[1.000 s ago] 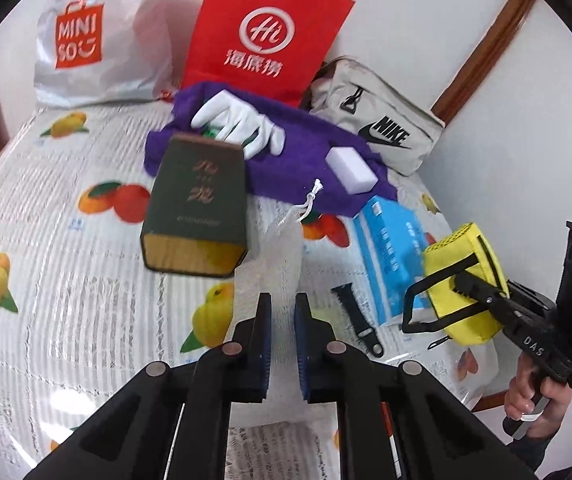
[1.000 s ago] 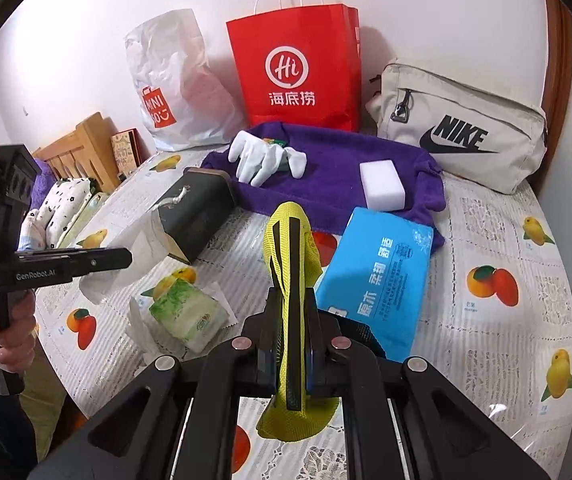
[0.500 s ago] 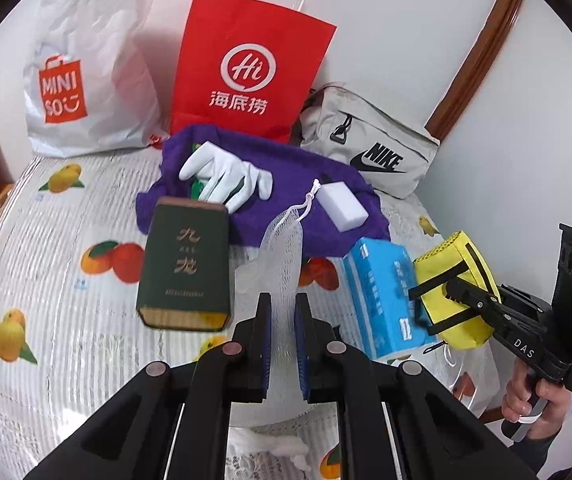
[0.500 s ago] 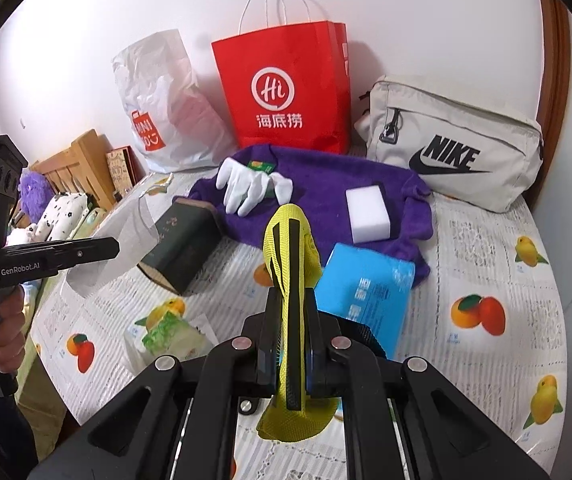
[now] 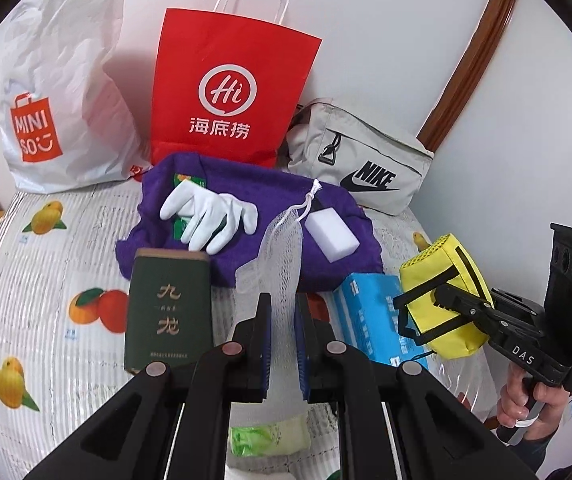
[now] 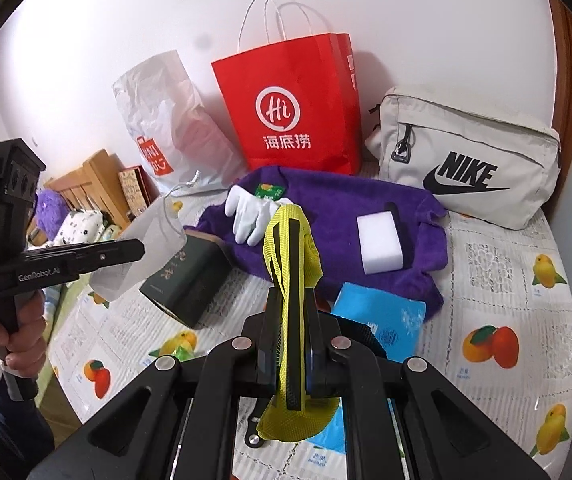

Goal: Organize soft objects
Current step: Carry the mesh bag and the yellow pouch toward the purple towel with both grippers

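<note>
Green box [image 5: 167,312] probably just beside towel [image 5: 245,200].

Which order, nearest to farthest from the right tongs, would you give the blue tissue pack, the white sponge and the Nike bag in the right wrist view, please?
From the right tongs, shut on the yellow pouch:
1. Blue tissue pack, just right of the tongs, on the table.
2. White sponge, farther back, on the purple towel.
3. Nike bag, at the back right, by the wall.
</note>
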Tool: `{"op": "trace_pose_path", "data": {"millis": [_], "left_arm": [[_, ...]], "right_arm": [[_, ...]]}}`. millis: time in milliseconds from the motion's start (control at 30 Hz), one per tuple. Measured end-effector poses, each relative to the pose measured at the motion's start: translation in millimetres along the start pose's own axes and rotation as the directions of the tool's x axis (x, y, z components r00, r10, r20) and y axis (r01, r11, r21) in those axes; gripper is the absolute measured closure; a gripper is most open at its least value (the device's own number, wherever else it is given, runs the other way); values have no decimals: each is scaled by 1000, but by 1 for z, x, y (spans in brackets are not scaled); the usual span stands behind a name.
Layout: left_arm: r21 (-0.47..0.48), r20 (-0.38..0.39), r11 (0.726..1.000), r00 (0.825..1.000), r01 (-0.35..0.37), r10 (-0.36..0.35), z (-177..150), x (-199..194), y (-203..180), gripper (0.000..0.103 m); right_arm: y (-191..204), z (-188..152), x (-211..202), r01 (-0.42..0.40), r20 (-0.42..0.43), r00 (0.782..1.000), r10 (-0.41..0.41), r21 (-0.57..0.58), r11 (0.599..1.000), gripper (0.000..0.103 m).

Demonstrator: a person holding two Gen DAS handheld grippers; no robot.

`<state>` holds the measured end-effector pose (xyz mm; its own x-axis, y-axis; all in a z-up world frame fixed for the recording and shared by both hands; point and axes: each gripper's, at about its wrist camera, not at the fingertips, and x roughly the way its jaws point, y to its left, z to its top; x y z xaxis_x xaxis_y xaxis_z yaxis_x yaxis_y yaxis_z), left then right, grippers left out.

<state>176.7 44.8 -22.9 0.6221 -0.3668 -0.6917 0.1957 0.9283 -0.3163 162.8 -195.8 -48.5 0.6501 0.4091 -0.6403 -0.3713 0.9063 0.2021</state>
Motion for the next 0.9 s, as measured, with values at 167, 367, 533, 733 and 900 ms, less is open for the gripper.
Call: {"op": "trace_pose_path", "data": {"millis": [167,367,533,733,900], "left_arm": [[-2,7,1000,1000,7,-7,10,5,3,92],[-14,0,1000,1000,-2,2,22,16,14,92],[-24,-7,1000,1000,-8,7,34,27,23,92],[-33,-12,999,1000,-15,14,52,42,33,92],[-30,-18,999,1000,-17,16,68,57,35,92]], "right_arm": [[-4,7,7,6,-5,1000,-6,-2,1000,94],[-11,24,22,3,-5,1000,-3,5,1000,94],[-18,40,41,7,-8,1000,-7,9,1000,94],[-28,62,66,2,-7,1000,-1,37,999,94],[-34,77,91,-11,-14,1000,12,58,998,94]]}}
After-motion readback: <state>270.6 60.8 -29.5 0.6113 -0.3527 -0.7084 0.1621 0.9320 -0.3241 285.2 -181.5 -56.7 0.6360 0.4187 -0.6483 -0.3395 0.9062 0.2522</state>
